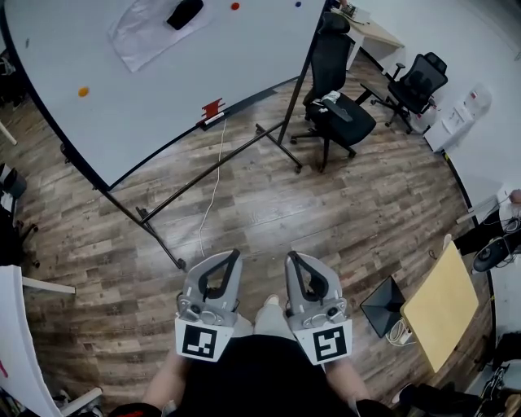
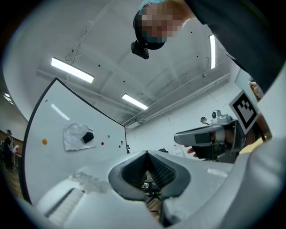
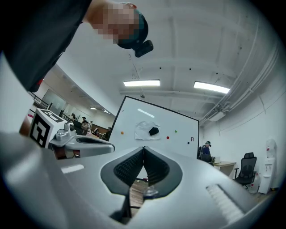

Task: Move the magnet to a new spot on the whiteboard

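white whiteboard (image 1: 163, 73) — orange magnet (image 1: 83, 92), red magnet (image 1: 235, 6) (and a black object (image 1: 185, 13)); brown wood-grain floor (image 1: 326, 212).

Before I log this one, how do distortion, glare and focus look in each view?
Head view: sharp, evenly lit; fisheye bows the whiteboard, sheen on the floor. Left gripper view: dark corners, ceiling lights blown out, left gripper soft up close. Right gripper view: same dark corners, a light streak reflected on the whiteboard.

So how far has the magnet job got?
Nothing looks done yet. The orange magnet and red magnet sit on the whiteboard. Left gripper and right gripper are empty, jaws together, well short of it. Reaching, gripping and re-placing a magnet are all left.
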